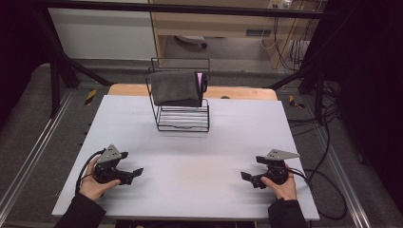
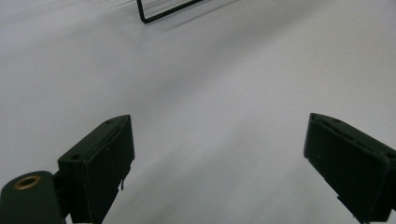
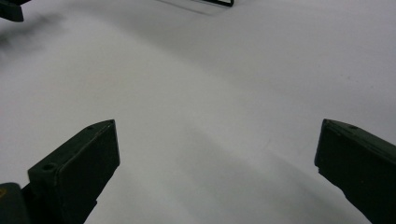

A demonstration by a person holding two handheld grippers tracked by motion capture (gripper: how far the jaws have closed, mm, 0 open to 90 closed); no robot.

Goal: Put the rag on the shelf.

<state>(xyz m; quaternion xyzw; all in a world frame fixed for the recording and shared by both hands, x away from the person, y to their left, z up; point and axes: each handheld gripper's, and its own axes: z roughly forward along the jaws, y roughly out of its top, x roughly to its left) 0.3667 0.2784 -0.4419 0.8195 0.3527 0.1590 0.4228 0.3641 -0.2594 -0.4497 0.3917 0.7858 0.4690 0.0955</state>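
Right now, closest to me in the high view, I see two dark sleeves coming in from the bottom edge, each hand holding one gripper low over the near part of the table (image 1: 190, 142). The left gripper (image 1: 134, 173) is at the near left of the grey surface, and the right gripper (image 1: 247, 177) is at the near right. They are well apart and both point inward, toward the middle of the table. Each one carries a grey three-cornered plate on top, and a black cable trails from each toward the outer side.

From the left gripper view, the left gripper (image 2: 217, 154) has its two black jaws spread wide, with only bare grey table between them. Nothing is held. The right gripper view tells me the same for the right gripper (image 3: 217, 158): jaws far apart, empty, table surface between them.

Going farther, the middle of the table is plain grey surface. Toward the far side, a little left of the centre line, stands a black wire rack (image 1: 183, 116). A dark grey cloth (image 1: 175, 88) is draped over the top of the rack and hangs down its front. Just beside the cloth, at its right, I see something pink (image 1: 200, 78) on the rack, but I cannot tell what it is.

Behind the grey surface a strip of wood-coloured table edge (image 1: 237, 92) shows, and beyond it the floor with cables (image 1: 328, 118) at the right.
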